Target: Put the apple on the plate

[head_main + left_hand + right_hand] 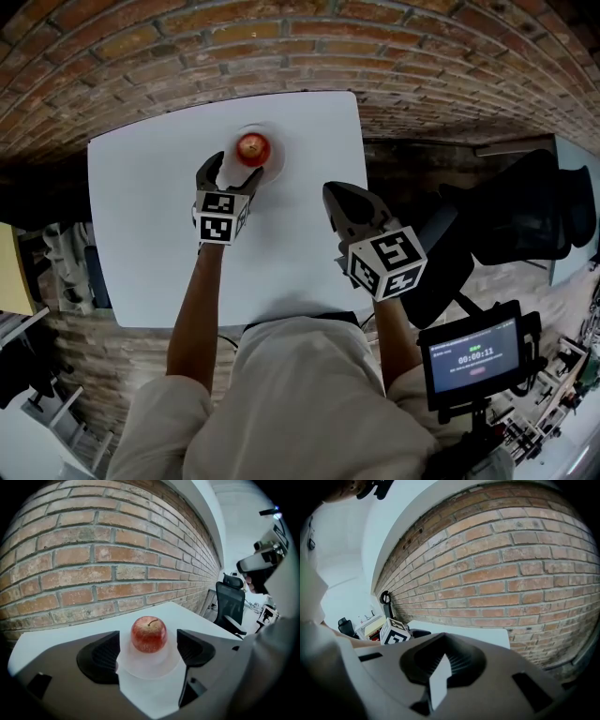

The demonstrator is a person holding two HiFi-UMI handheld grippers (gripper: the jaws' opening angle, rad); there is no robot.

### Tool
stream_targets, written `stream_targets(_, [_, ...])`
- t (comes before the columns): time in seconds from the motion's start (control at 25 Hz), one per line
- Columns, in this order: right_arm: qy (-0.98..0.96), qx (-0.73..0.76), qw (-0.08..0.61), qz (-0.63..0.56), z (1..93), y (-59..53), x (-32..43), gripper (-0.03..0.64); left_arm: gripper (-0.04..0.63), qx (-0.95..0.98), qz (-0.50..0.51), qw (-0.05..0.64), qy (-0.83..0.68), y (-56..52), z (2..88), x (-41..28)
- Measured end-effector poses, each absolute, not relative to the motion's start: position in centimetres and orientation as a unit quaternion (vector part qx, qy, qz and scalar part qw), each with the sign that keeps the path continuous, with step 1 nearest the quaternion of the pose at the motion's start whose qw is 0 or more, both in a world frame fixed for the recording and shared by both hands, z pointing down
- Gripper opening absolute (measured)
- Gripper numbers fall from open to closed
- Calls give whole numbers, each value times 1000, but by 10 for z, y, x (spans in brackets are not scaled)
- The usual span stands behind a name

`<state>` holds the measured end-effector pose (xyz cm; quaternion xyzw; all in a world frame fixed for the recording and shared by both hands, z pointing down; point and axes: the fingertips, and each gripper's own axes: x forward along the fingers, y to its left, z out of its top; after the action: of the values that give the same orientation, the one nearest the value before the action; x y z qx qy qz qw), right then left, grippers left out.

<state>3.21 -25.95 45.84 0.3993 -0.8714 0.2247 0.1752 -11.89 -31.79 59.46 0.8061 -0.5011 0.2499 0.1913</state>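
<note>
A red apple (253,147) sits upright on a small white plate (272,165) toward the far middle of the white table (141,234). My left gripper (232,174) is open just in front of it. In the left gripper view the apple (149,633) stands on the plate (149,667) between and just beyond the two dark fingertips (101,656), which do not touch it. My right gripper (334,198) hovers shut and empty over the table's right side, apart from the plate; in its own view the right gripper (439,670) shows only a thin slit between its pads.
A brick wall (281,47) runs along the table's far edge. A black office chair (525,216) stands right of the table, and a screen with a timer (476,356) is at the lower right. Shelving clutter (56,262) lies to the left.
</note>
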Motion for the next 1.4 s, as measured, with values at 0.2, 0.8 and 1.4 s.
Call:
stream_targets(0.2, [-875,400,169,215,449,-253,29,3,383,813,242,173,-501,-309,581,-117])
stream_targets(0.8, [-888,400,141,180,410,-220,16,3,278,831,213,155,-491,-266,533,-123])
stream_targets(1.4, [-895,408,120,137,372,-181,7,3,155,838,153,95,-514,-221,455,-131])
